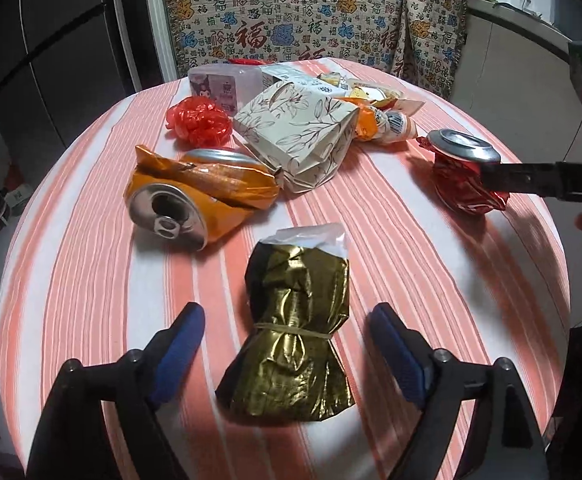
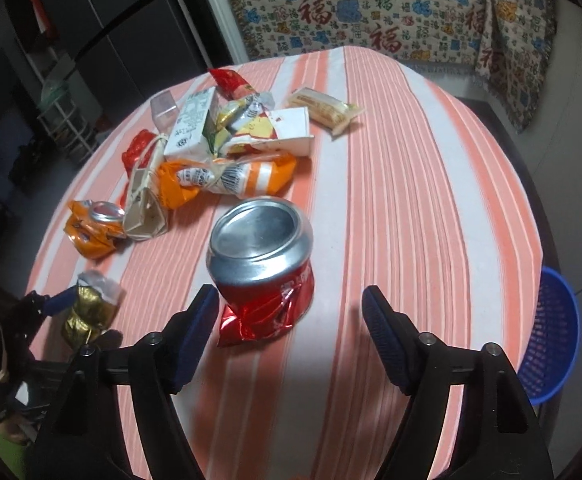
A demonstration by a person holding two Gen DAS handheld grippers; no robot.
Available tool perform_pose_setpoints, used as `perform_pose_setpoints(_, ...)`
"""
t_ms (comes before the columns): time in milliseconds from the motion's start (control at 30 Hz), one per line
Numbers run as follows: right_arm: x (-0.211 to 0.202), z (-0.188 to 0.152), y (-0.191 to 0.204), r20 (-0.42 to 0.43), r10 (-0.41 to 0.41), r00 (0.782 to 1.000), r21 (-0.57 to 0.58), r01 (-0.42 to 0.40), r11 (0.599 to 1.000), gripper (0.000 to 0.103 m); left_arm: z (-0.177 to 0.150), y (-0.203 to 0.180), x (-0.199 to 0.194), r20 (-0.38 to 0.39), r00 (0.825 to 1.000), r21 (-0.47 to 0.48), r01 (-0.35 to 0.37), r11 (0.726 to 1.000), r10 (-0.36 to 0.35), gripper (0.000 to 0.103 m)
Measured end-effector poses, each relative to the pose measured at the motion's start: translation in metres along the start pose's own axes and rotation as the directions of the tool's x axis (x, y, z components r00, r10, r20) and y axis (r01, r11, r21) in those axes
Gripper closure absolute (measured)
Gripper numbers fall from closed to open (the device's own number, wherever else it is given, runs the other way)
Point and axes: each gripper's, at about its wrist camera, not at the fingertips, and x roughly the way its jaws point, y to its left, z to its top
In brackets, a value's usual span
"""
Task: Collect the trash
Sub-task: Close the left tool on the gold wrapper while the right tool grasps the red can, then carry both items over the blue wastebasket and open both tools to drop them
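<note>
Left hand-held gripper point(image 1: 287, 344): jaws spread wide, nothing clamped. A gold foil packet point(image 1: 295, 332), tied with a rubber band, lies flat on the striped tabletop point(image 1: 431, 280) between the blue pads point(image 1: 179, 344), clear of both.

Right hand-held gripper point(image 2: 291, 320): released too. A crushed red can point(image 2: 263, 268) stands on the tabletop between its fingers, nearer the left pad; contact cannot be confirmed.

Remaining trash is seen piled further back: crushed orange can point(image 1: 195, 196), floral paper box point(image 1: 303, 132), red ribbon bow point(image 1: 199, 120), orange snack wrapper point(image 2: 227, 180), white carton point(image 2: 189, 128), and a wrapped bar point(image 2: 323, 110) lying apart.

A blue mesh basket point(image 2: 551, 332) is seen beyond the tabletop's right edge, lower down.
</note>
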Motion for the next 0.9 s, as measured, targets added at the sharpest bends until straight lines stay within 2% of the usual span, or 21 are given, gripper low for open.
perform_pose_setpoints(133, 0.003, 0.006, 0.018, 0.025, -0.015, 1.0, -0.074, 0.017, 0.997, 0.008, 0.0, 0.001, -0.001, -0.039, 0.999, 0.008, 0.002, 1.0, -0.002, 0.01)
perform_pose_setpoints(167, 0.006, 0.009, 0.023, 0.023, -0.027, 0.999, -0.099, 0.029, 0.995, 0.008, 0.002, 0.004, -0.003, -0.049, 0.999, 0.007, 0.004, 1.0, -0.004, 0.01)
perform_pose_setpoints(233, 0.013, 0.016, 0.031, 0.015, -0.062, 0.998, -0.144, 0.063, 0.988, 0.008, 0.004, 0.01, -0.01, -0.012, 1.0, 0.001, 0.008, 1.0, -0.008, 0.01)
perform_pose_setpoints(300, 0.018, 0.023, 0.034, -0.007, -0.081, 0.997, -0.17, 0.078, 0.982, 0.01, 0.009, 0.017, -0.014, -0.014, 1.0, -0.003, 0.024, 1.0, -0.024, 0.014)
perform_pose_setpoints(333, 0.02, 0.026, 0.035, -0.024, -0.084, 0.996, -0.174, 0.079, 0.982, 0.022, 0.011, 0.019, -0.015, -0.019, 0.999, -0.002, 0.041, 0.999, -0.041, 0.02)
perform_pose_setpoints(367, 0.021, 0.027, 0.035, -0.034, -0.089, 0.995, -0.177, 0.082, 0.981, 0.034, 0.013, 0.019, -0.013, -0.032, 0.998, 0.007, 0.058, 0.998, -0.057, 0.035)
perform_pose_setpoints(400, 0.021, 0.028, 0.033, -0.042, -0.089, 0.995, -0.175, 0.081, 0.981, 0.041, 0.014, 0.018, -0.011, -0.051, 0.997, 0.021, 0.067, 0.998, -0.066, 0.047)
perform_pose_setpoints(433, 0.018, 0.029, 0.033, -0.043, -0.083, 0.996, -0.174, 0.074, 0.982, 0.041, 0.014, 0.015, -0.007, -0.071, 0.995, 0.042, 0.071, 0.997, -0.068, 0.054)
perform_pose_setpoints(467, 0.015, 0.029, 0.032, -0.042, -0.073, 0.996, -0.175, 0.065, 0.982, 0.041, 0.013, 0.011, -0.005, -0.086, 0.994, 0.061, 0.072, 0.996, -0.066, 0.068)
perform_pose_setpoints(533, 0.006, 0.028, 0.029, -0.04, -0.041, 0.998, -0.165, 0.034, 0.986, 0.041, 0.012, 0.007, -0.008, -0.073, 0.995, 0.074, 0.066, 0.995, -0.061, 0.071)
perform_pose_setpoints(567, 0.002, 0.028, 0.028, -0.037, -0.025, 0.999, -0.158, 0.019, 0.987, 0.041, 0.014, 0.006, -0.011, -0.067, 0.994, 0.059, 0.086, 0.995, -0.082, 0.075)
perform_pose_setpoints(700, -0.02, 0.028, 0.013, -0.009, 0.014, 1.0, -0.132, -0.015, 0.991, 0.041, 0.026, -0.006, -0.024, -0.028, 0.988, 0.038, 0.153, 0.988, -0.152, 0.076)
perform_pose_setpoints(767, -0.033, 0.03, -0.001, 0.01, 0.025, 1.0, -0.102, -0.024, 0.995, 0.041, 0.038, -0.021, -0.03, -0.015, 0.98, 0.04, 0.198, 0.979, -0.197, 0.076)
perform_pose_setpoints(900, -0.065, 0.033, -0.043, 0.064, 0.016, 0.998, -0.031, -0.014, 0.999, 0.041, 0.064, -0.064, -0.036, 0.002, 0.954, 0.067, 0.3, 0.952, -0.301, 0.076)
